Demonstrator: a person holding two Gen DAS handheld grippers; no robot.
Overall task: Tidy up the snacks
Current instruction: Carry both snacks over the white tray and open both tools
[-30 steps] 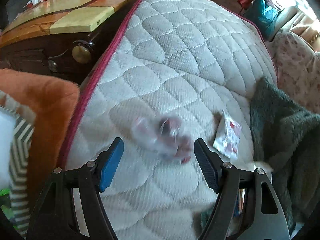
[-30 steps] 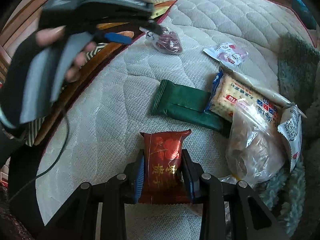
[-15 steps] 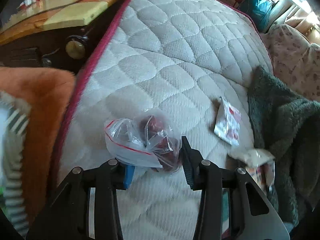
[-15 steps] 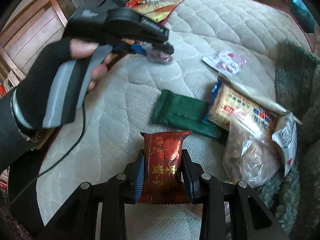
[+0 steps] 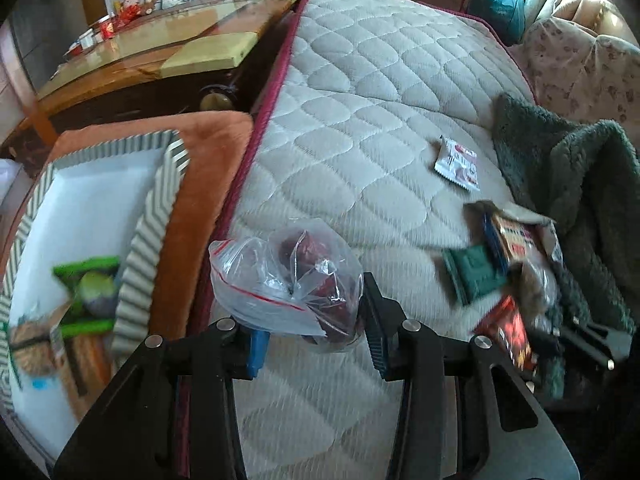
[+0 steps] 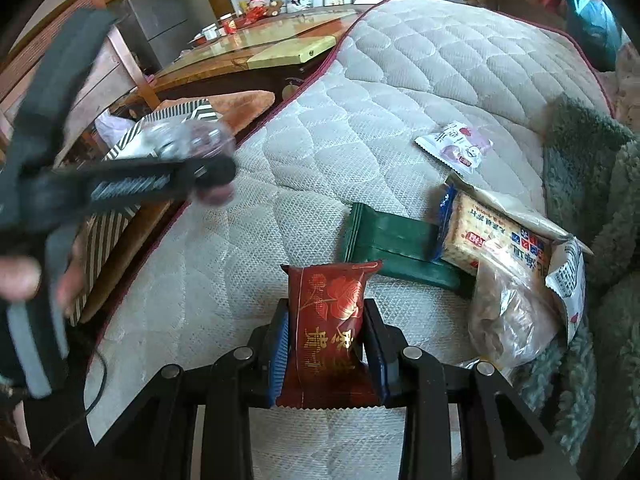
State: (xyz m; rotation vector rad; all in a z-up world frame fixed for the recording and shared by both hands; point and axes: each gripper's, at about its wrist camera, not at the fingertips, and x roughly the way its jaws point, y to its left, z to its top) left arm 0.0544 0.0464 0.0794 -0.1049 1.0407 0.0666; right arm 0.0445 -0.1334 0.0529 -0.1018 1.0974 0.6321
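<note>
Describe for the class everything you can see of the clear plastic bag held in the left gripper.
The clear plastic bag is a thin, crinkled zip bag with a red line along its seal, holding several dark red, rounded pieces. The left gripper is shut on it, pads pressing both sides, so it hangs lifted off the quilted mattress near its red-piped edge. In the right wrist view it appears blurred.

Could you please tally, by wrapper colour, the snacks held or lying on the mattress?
Clear: 2, fruit bag, brown-snack bag
Red: 1, red packet
Green: 1, green packet
White: 2, pink-printed packet, text-printed packet
Blue and cream: 1, cracker pack
Total: 7
</note>
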